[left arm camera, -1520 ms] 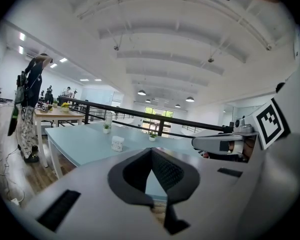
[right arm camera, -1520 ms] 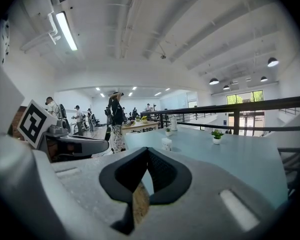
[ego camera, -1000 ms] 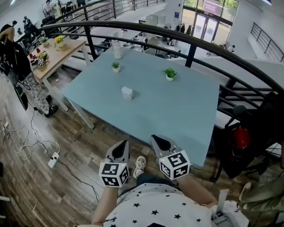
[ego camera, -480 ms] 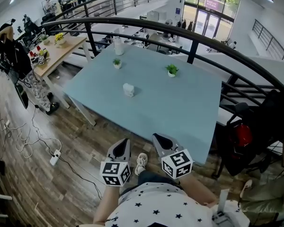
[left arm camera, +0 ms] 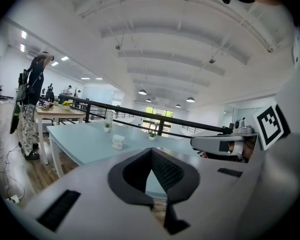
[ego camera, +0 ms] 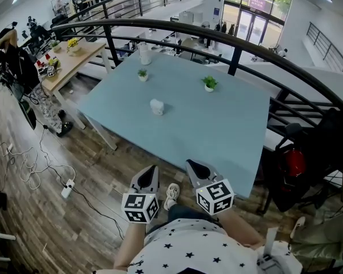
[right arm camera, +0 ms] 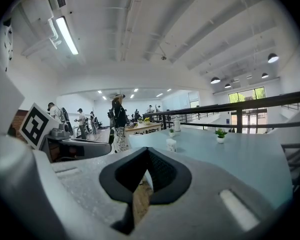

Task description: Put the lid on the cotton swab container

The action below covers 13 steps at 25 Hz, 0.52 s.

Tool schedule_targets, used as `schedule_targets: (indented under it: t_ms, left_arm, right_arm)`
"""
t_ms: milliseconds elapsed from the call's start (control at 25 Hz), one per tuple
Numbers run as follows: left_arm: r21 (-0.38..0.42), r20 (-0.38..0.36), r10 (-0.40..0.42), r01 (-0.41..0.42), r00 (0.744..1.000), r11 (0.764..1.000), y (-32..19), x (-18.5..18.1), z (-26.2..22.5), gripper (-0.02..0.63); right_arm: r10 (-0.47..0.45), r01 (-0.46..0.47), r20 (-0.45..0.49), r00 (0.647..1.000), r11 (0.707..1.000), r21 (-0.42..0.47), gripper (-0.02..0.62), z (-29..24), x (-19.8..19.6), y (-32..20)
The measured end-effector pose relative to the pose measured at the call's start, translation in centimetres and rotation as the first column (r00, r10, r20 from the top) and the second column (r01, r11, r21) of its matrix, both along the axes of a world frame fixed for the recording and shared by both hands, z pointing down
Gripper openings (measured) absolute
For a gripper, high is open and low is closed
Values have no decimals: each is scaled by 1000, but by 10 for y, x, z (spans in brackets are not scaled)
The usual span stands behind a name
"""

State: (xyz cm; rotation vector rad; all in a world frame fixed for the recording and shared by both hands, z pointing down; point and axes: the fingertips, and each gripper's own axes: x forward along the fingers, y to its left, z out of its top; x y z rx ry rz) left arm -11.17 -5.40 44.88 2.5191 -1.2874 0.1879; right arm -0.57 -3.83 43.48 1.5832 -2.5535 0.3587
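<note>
The left gripper [ego camera: 151,171] and right gripper [ego camera: 192,165] are looking like matt grey plastic, with the pads [left arm camera: 165,171] dark and ribbed. The table [ego camera: 217,124] ahead of them is showing a smooth, slightly sheeny pale-blue top. The floor [ego camera: 91,170] below them is looking like grainy wood planks, and the railing [ego camera: 234,44] beyond is gleaming like dark metal.

**One high view, two low ones, all facing the same way**

The head view looks steeply down over the person's starred shirt [ego camera: 183,247]. The left gripper [ego camera: 151,171] and right gripper [ego camera: 192,165] sit near its bottom edge, with the table [ego camera: 217,130] farther ahead. Each gripper view sits low behind its own jaws, tilted up across the tabletop toward the ceiling [left arm camera: 165,44]. All three share the white container [ego camera: 156,106] and the railing [ego camera: 234,60].
</note>
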Motion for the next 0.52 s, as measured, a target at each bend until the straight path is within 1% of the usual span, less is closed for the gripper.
schedule_targets:
  t_ms: [280,520]
  left_arm:
    - [0,0,-3,3,1000,1000,-4,1,0,2]
    - [-3,-4,-6,6,1000,1000,-10,-6,3,2]
  right_arm:
    - [-7,7,4,1000,1000,0,6,0,1,-3]
    - [-13,13,2,1000,1000,7,6,0,-6,-9]
